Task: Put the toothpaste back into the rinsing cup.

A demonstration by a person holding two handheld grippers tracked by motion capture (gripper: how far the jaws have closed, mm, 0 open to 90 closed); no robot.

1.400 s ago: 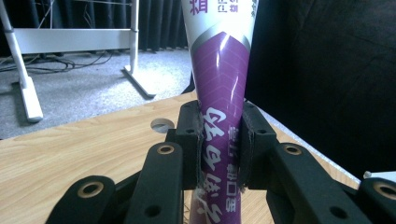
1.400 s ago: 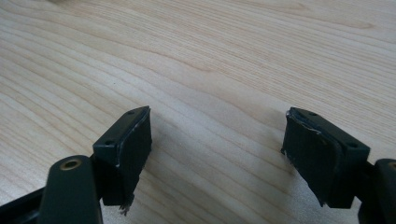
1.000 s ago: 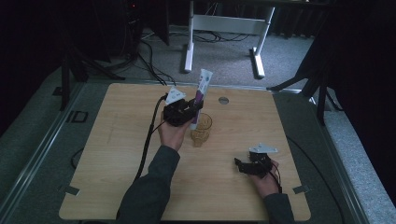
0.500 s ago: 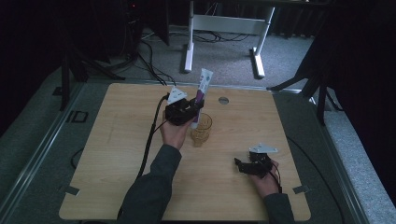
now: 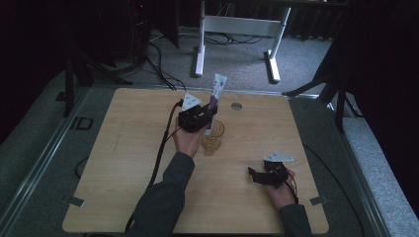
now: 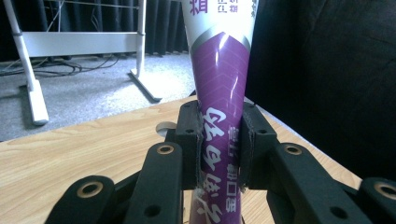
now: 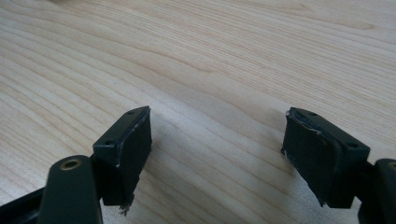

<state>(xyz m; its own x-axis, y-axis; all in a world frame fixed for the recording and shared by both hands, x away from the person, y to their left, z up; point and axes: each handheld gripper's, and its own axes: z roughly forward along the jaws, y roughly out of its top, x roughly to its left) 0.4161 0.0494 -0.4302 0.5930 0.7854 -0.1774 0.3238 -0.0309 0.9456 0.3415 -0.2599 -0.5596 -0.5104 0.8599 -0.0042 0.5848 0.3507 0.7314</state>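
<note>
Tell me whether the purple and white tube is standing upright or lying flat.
Upright, leaning slightly. The purple and white tube rises between the left tongs, pads pressed on both sides, its lower end over the amber glass cup.

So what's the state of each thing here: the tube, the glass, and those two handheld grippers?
Purple and white tube: upright, clamped between the left gripper's jaws, lower end over or in the glass.
Amber glass: upright on the table; contents cannot be told.
Left gripper: shut on the tube.
Right gripper: jaws wide open, nothing between them, low over the wooden table.
</note>
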